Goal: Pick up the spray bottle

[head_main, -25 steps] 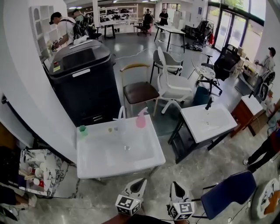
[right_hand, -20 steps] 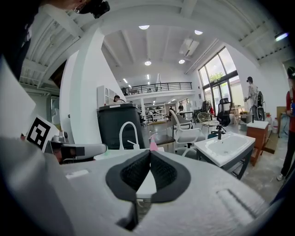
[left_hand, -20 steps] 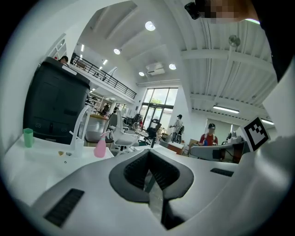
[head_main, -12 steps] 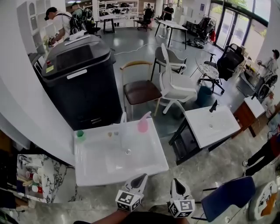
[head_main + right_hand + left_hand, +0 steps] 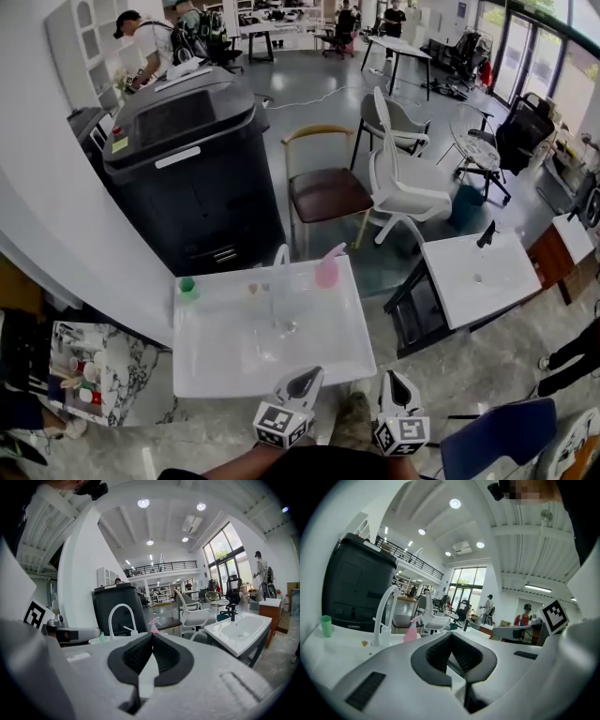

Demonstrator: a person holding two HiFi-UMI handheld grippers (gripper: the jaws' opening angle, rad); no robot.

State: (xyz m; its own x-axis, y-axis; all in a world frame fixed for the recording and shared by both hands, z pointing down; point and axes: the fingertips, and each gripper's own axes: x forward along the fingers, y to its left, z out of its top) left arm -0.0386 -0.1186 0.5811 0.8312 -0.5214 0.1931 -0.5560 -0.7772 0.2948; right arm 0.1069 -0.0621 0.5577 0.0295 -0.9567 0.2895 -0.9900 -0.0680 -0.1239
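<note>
Spray bottle (image 5: 326,270), pink, stands upright on the back right corner of the white sink (image 5: 361,328), just right of the white faucet (image 5: 280,258). Green cup (image 5: 187,284) sits at the back left corner. Left claw (image 5: 307,377) and right claw (image 5: 392,381) are low at the sink's near edge, side by side, well apart from the bottle. Jaws of each are pressed together, nothing between them. Black bin (image 5: 187,159) stands behind the sink.
</note>
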